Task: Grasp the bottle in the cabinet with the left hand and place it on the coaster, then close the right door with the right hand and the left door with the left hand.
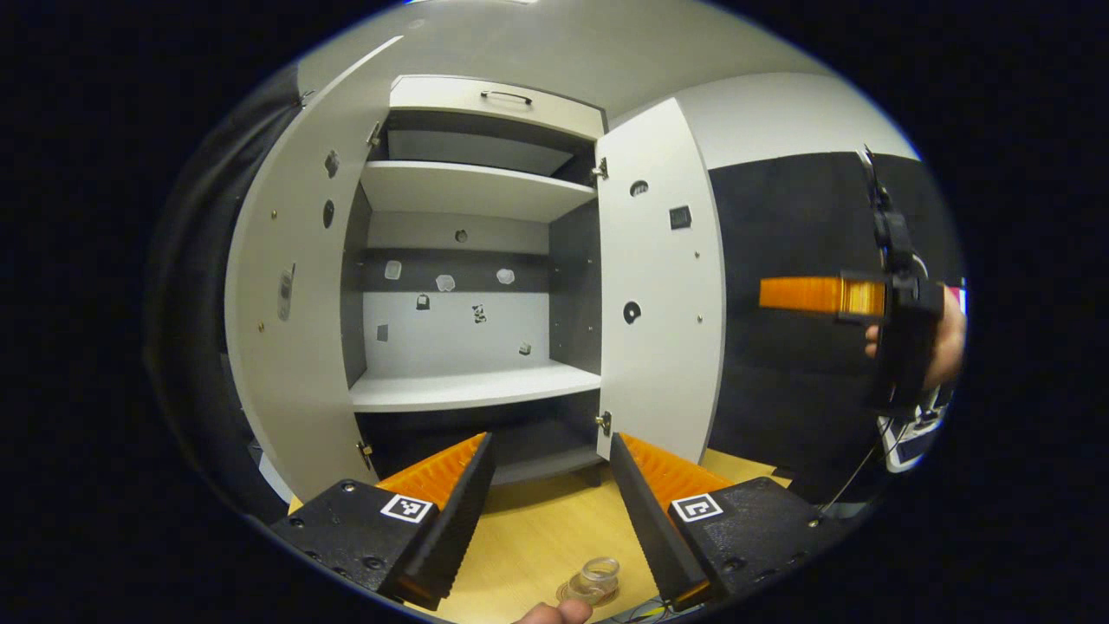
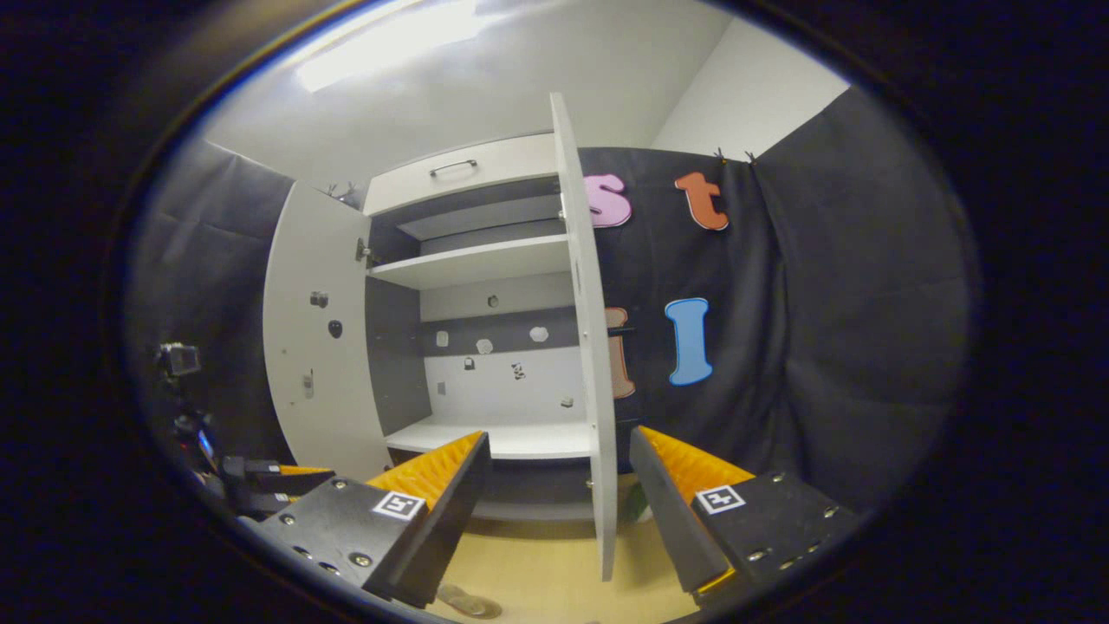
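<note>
Overhead, pale ceiling [image 2: 537, 78]; below, wooden table [image 1: 537, 537] (cabinet [image 1: 472, 260] doors open).

The cabinet [image 1: 472, 191] has smooth matt panels, its doors on small shiny metal hinges [image 1: 603, 423], above a pale wood-grain tabletop [image 1: 537, 529].

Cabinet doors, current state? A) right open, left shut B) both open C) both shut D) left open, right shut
B: in the left gripper view the left door and the right door both stand swung out, leaving the cabinet shelves exposed between them.
</note>
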Action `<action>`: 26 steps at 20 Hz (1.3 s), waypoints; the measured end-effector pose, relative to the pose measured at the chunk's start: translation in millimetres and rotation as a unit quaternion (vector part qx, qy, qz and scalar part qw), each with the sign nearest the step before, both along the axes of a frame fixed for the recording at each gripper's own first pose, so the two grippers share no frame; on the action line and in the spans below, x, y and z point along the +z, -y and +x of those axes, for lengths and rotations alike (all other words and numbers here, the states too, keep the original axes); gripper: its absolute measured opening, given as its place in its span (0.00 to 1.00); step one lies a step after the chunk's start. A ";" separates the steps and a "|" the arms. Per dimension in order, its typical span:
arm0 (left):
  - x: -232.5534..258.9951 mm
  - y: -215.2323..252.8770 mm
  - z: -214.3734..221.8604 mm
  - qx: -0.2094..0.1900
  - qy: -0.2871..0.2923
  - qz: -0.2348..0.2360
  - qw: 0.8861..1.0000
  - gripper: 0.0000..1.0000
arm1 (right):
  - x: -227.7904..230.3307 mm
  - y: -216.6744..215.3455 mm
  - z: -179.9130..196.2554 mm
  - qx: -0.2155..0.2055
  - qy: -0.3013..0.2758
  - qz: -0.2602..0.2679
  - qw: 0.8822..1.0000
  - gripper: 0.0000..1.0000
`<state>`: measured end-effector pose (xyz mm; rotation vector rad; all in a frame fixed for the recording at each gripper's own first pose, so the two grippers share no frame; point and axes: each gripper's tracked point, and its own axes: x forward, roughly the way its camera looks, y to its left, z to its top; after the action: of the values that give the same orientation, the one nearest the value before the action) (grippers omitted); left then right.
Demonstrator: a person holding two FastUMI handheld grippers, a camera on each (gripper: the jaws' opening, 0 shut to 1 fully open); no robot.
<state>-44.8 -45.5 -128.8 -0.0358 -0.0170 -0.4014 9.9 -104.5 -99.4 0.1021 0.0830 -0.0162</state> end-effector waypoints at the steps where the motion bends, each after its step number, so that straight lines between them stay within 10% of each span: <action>1: 12.5 -2.5 -3.0 -0.002 -0.003 -0.013 1.000 0.85 | 0.2 16.9 0.1 -0.015 -0.001 -0.002 1.000 0.98; 11: 134.3 -116.0 -22.5 0.118 0.067 -0.036 0.990 0.97 | 17.4 153.0 54.1 -0.080 -0.002 -0.071 0.994 0.94; 22: 120.7 -216.8 -61.4 0.211 0.034 0.013 0.977 0.96 | 37.2 134.0 162.1 0.064 0.002 0.051 0.997 0.98; 26: 118.3 -235.0 -58.5 0.235 0.023 0.010 0.972 0.93 | 0.7 132.6 174.7 0.051 -0.074 0.066 0.994 0.99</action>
<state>-103.4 189.6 -10.4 -0.0018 -0.0666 0.0721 184.6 -237.1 -98.7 0.2284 0.2378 0.0844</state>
